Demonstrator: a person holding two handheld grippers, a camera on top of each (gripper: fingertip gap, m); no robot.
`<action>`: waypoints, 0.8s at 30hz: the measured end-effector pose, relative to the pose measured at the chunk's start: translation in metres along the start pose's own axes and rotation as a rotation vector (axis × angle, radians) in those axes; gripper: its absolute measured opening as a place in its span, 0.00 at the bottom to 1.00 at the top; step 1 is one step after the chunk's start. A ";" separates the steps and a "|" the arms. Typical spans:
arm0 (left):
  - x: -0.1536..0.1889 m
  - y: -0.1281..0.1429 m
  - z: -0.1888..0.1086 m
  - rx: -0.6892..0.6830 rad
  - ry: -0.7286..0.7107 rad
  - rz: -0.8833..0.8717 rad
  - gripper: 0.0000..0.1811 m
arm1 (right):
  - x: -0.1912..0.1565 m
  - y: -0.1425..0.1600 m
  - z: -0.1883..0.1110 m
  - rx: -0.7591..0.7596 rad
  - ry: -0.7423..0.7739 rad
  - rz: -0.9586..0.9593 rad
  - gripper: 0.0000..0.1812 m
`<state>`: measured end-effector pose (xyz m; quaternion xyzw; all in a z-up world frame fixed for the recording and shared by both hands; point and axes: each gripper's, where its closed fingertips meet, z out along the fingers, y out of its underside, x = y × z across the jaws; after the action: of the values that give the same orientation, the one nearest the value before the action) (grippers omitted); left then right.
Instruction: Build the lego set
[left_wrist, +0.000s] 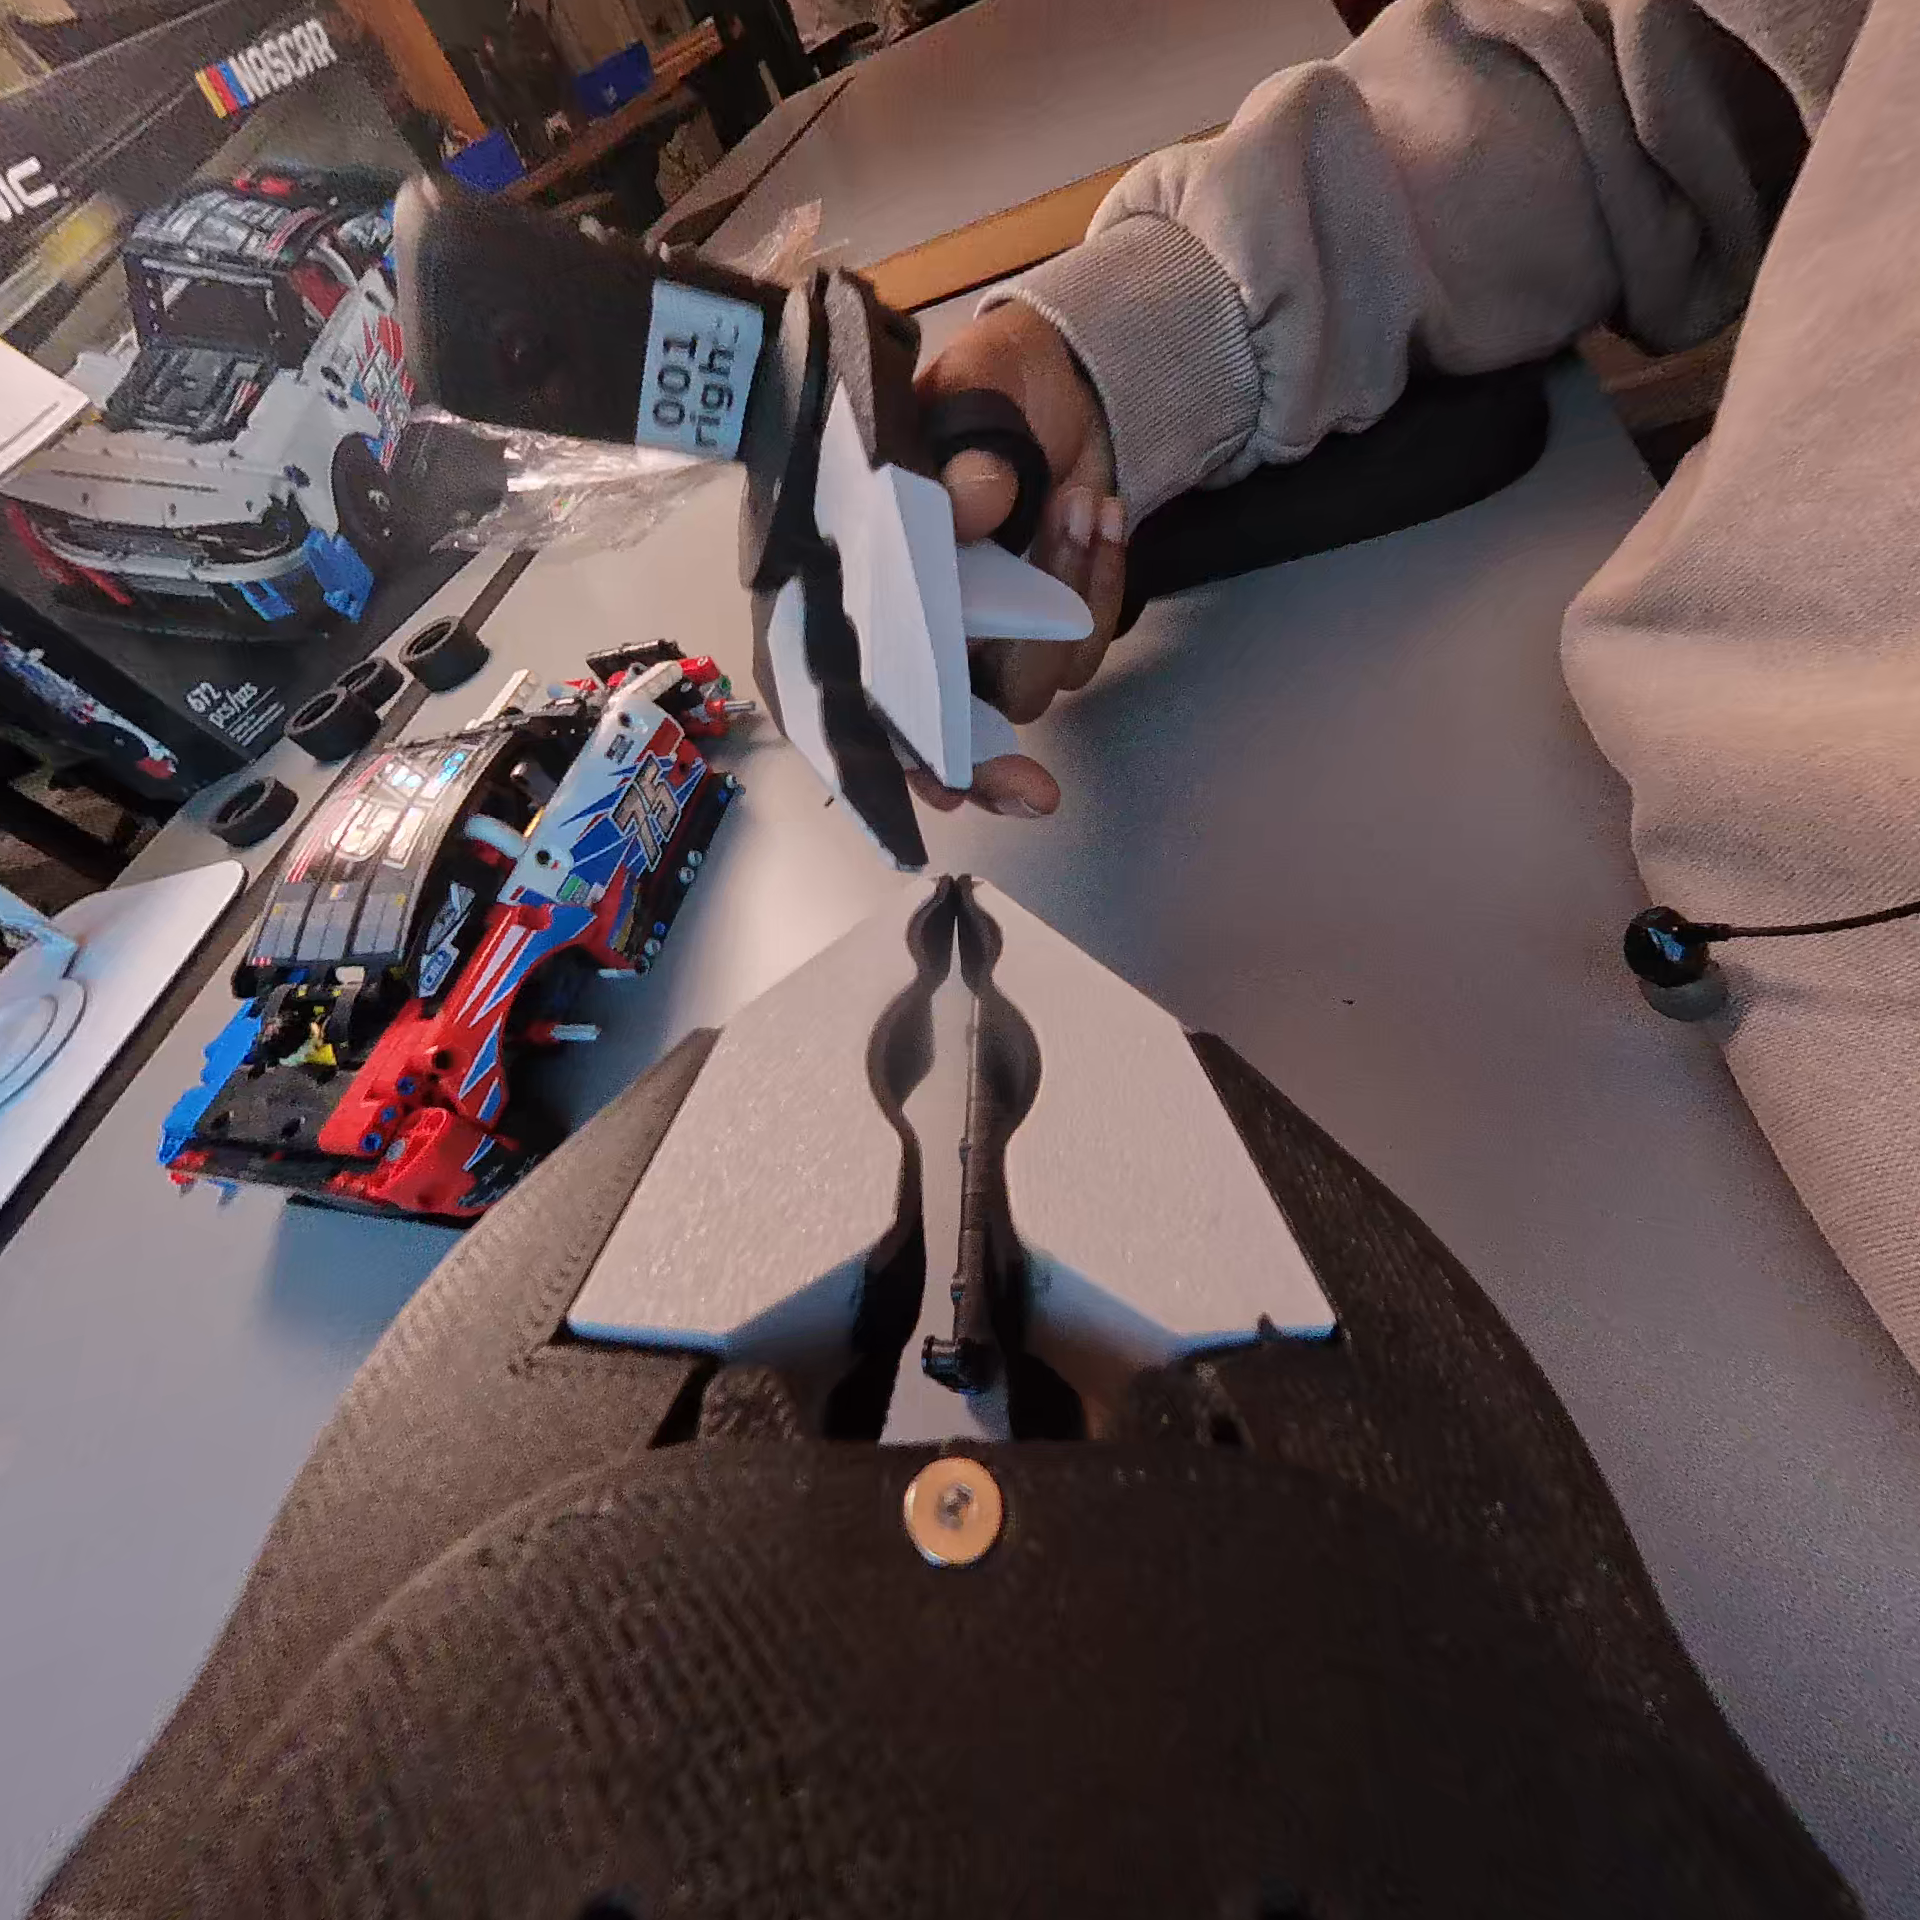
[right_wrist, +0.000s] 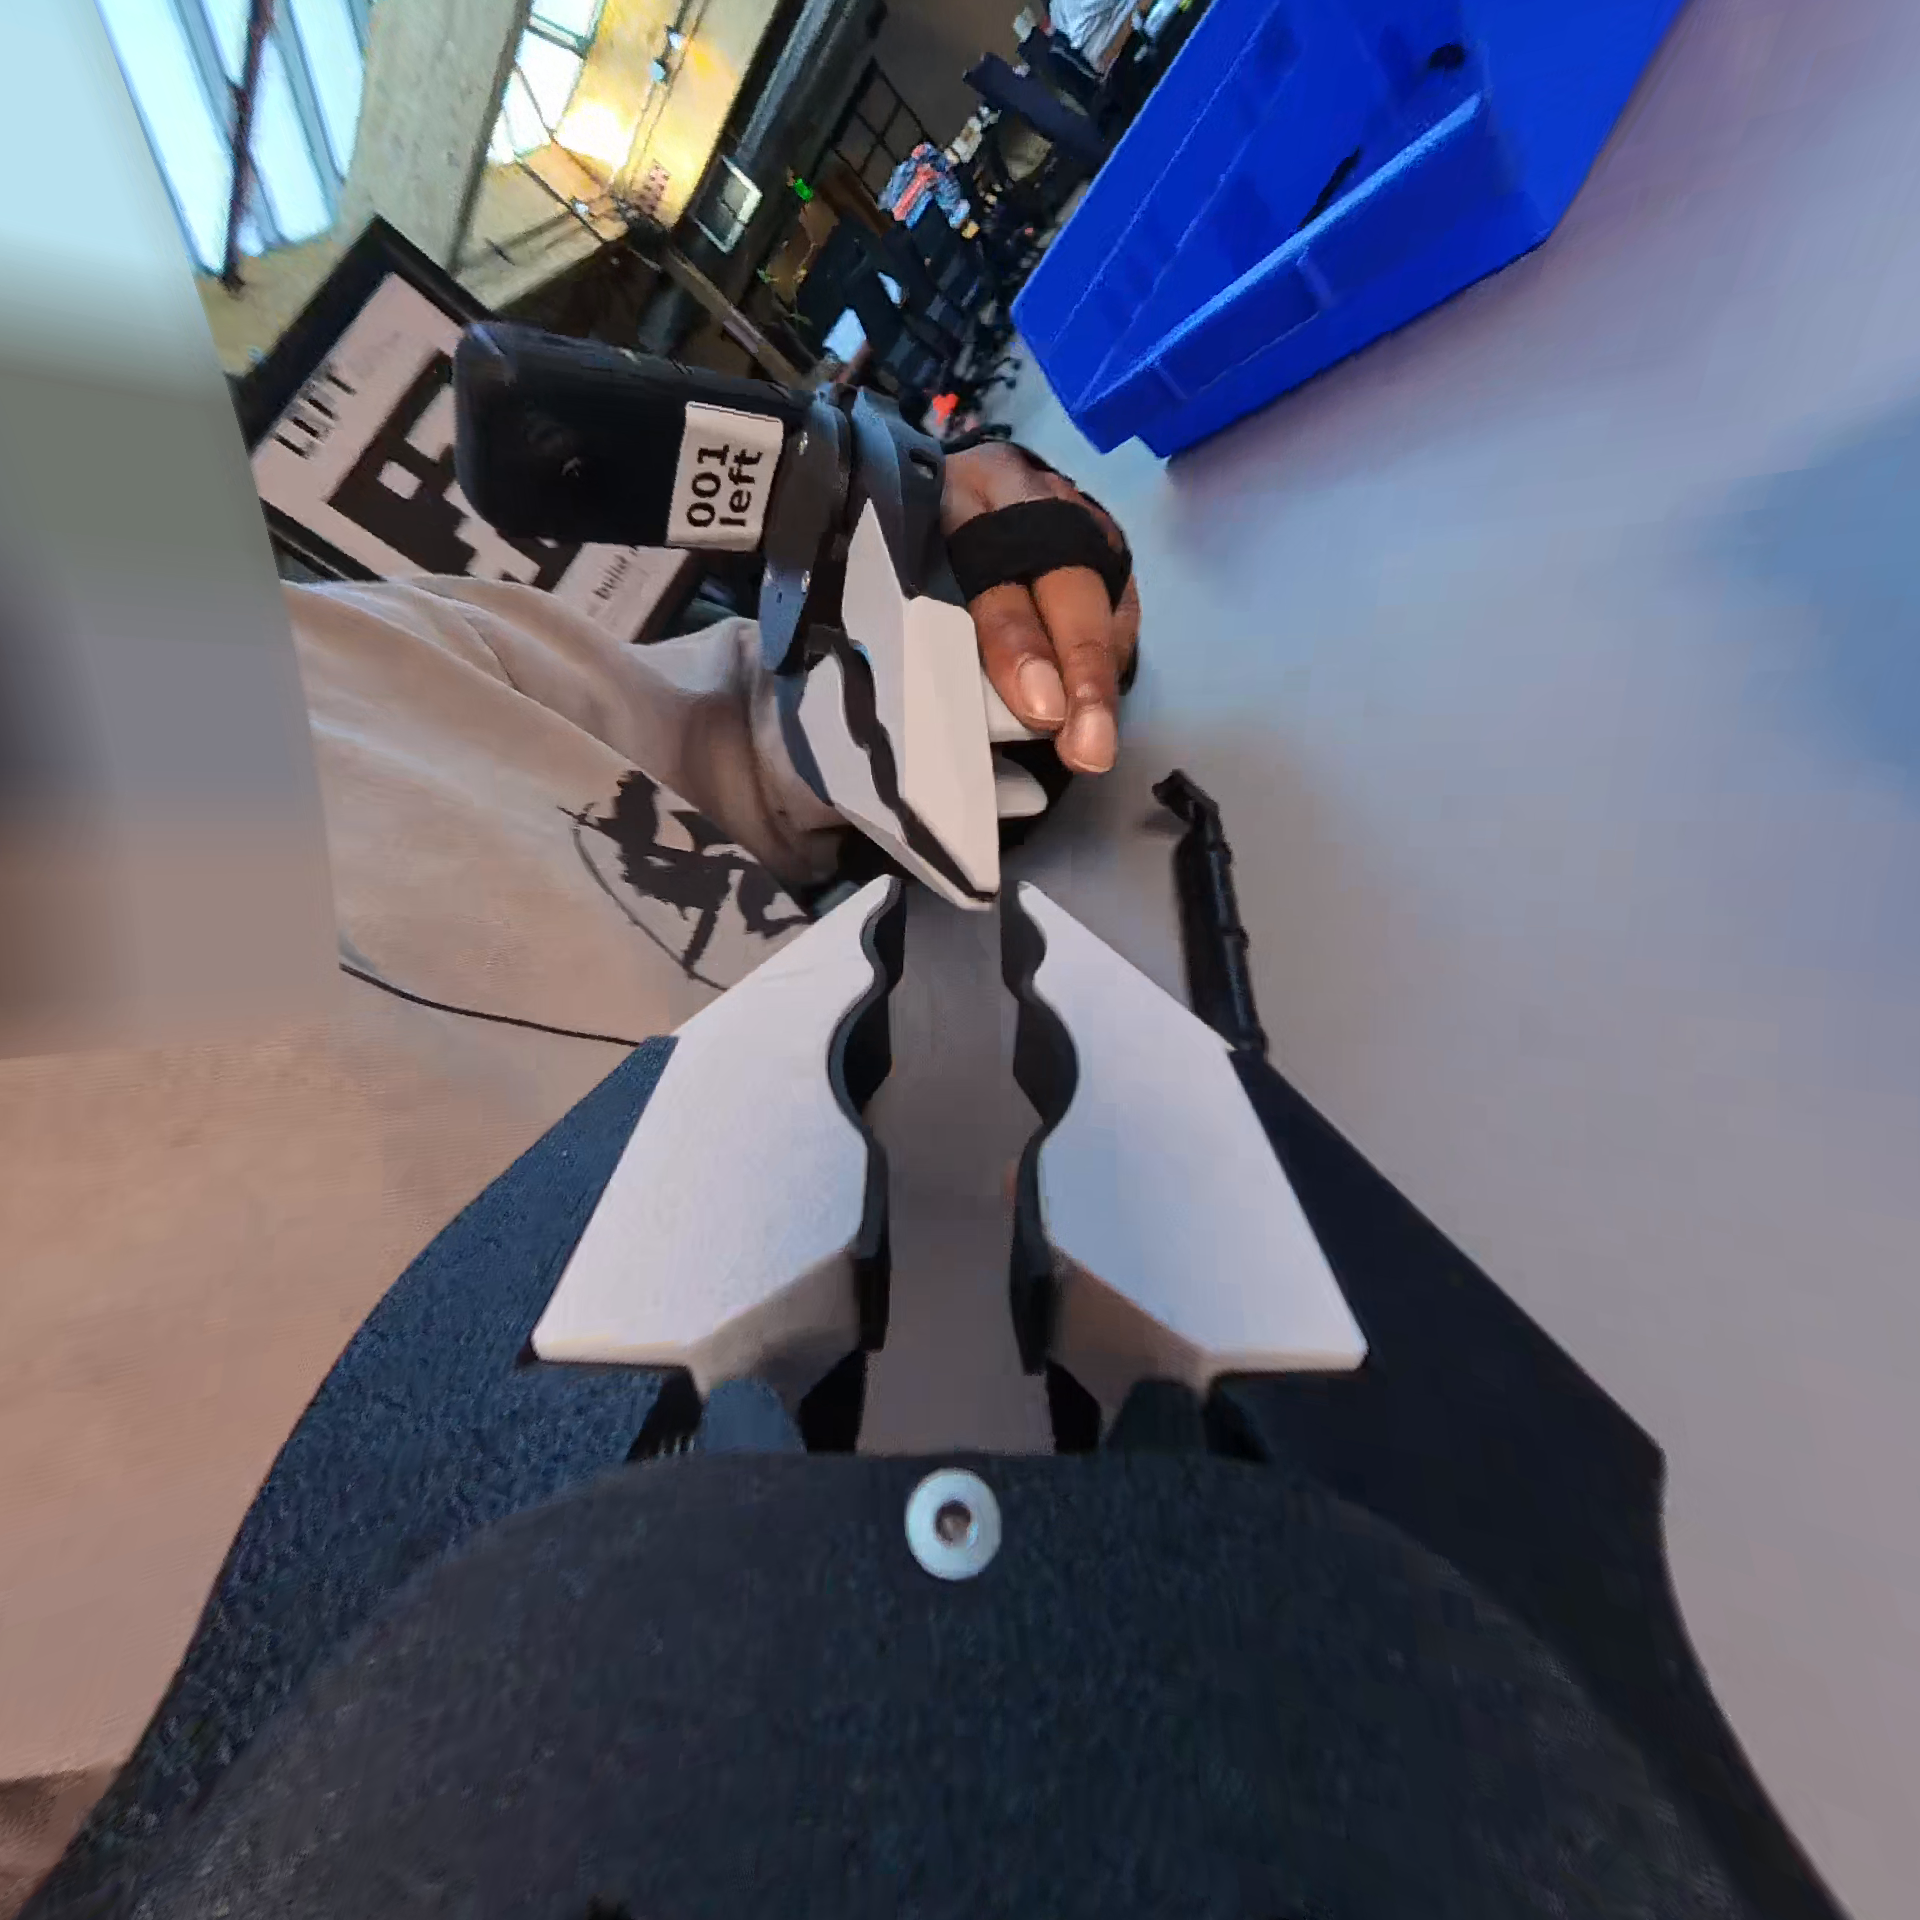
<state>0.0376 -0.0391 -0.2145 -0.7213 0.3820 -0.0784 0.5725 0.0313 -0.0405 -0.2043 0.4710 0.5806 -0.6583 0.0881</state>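
Left gripper (left_wrist: 954, 883): fingers pressed together at the tips, above a thin black lego rod (left_wrist: 971, 1195) lying on the grey table (left_wrist: 1351, 831) | Right gripper (right_wrist: 951, 894): fingers spread, nothing between | Half-built lego car (left_wrist: 457, 935): left of the grippers, loose black tyres (left_wrist: 332, 722) beside it

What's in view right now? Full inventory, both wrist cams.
toy car: 1, red, white and blue, part-built, on the table left of the left gripper
tyres: 4, black, loose, between car and box
set box: 1, dark, far left
thin rod piece: 1, black, on the table, seen through the left gripper's finger gap
bin: 1, blue, far table edge
table: 1, grey
left gripper: shut at the tips, nothing clearly gripped
right gripper: open, empty
hands: 2, one on each gripper, beige sleeves
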 end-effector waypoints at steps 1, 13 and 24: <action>-0.003 0.003 -0.001 -0.011 -0.006 -0.022 0.00 | 0.005 -0.002 -0.005 -0.010 0.074 -0.081 0.09; -0.018 0.042 -0.022 -0.169 0.065 -0.135 0.03 | 0.026 0.051 0.015 -0.493 0.451 -0.780 0.09; -0.022 0.050 -0.029 -0.183 0.054 -0.180 0.03 | 0.052 0.054 0.051 -0.809 0.366 -0.932 0.08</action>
<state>-0.0170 -0.0493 -0.2424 -0.7993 0.3366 -0.1136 0.4846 0.0129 -0.0778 -0.2843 0.2034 0.9324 -0.2654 -0.1371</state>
